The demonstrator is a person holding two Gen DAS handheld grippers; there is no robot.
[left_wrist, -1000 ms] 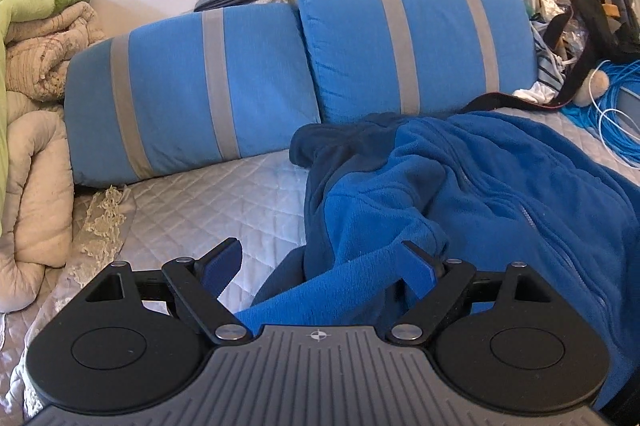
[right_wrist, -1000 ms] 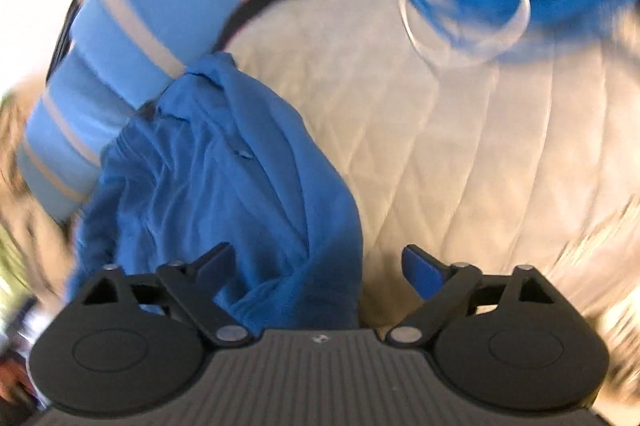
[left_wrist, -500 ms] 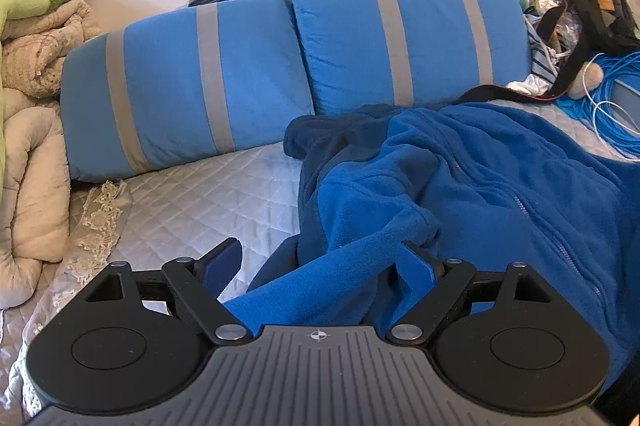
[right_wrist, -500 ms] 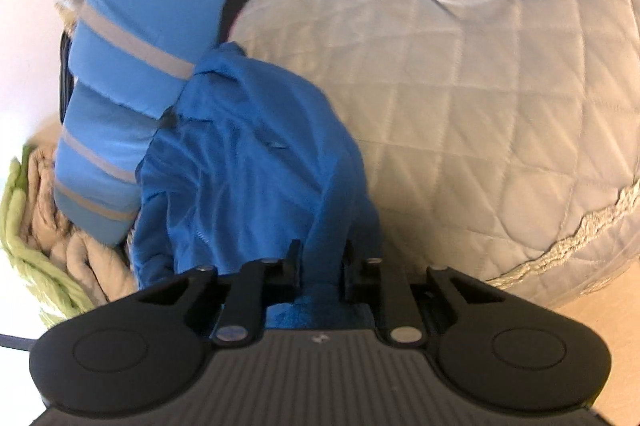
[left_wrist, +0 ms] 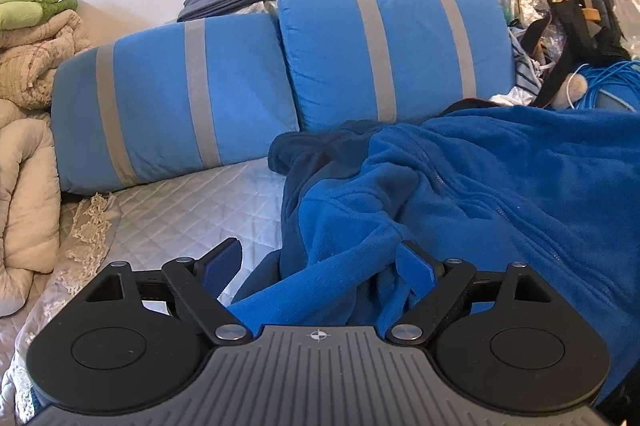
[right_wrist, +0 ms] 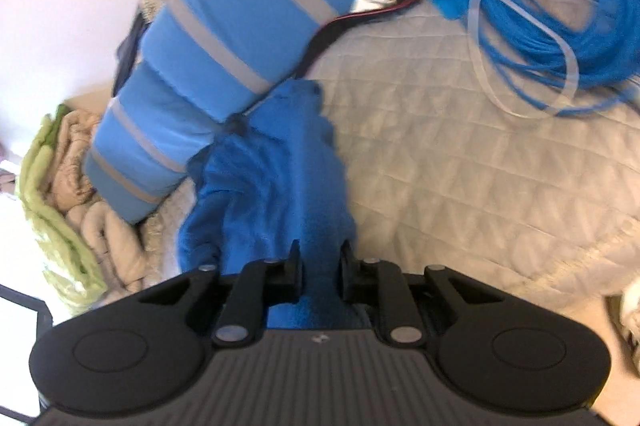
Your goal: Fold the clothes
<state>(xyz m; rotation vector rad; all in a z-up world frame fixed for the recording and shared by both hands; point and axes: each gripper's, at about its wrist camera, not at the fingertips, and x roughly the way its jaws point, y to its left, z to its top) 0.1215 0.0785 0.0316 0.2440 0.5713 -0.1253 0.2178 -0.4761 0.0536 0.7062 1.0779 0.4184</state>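
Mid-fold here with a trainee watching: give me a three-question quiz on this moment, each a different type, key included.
1. True or false: the right gripper is shut on the blue fleece jacket.
2. The left gripper is: A) open with fleece between its fingers, B) shut on a cushion, C) out of view.
3. Fill in: a coil of blue ____ lies on the quilted bed cover.

Key: 1 true; 2 A; 3 cable.

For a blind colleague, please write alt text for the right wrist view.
The right hand-held gripper is shut on a blue fleece jacket above a quilted bed cover. Striped blue cushions lie behind, blue cable to the right.
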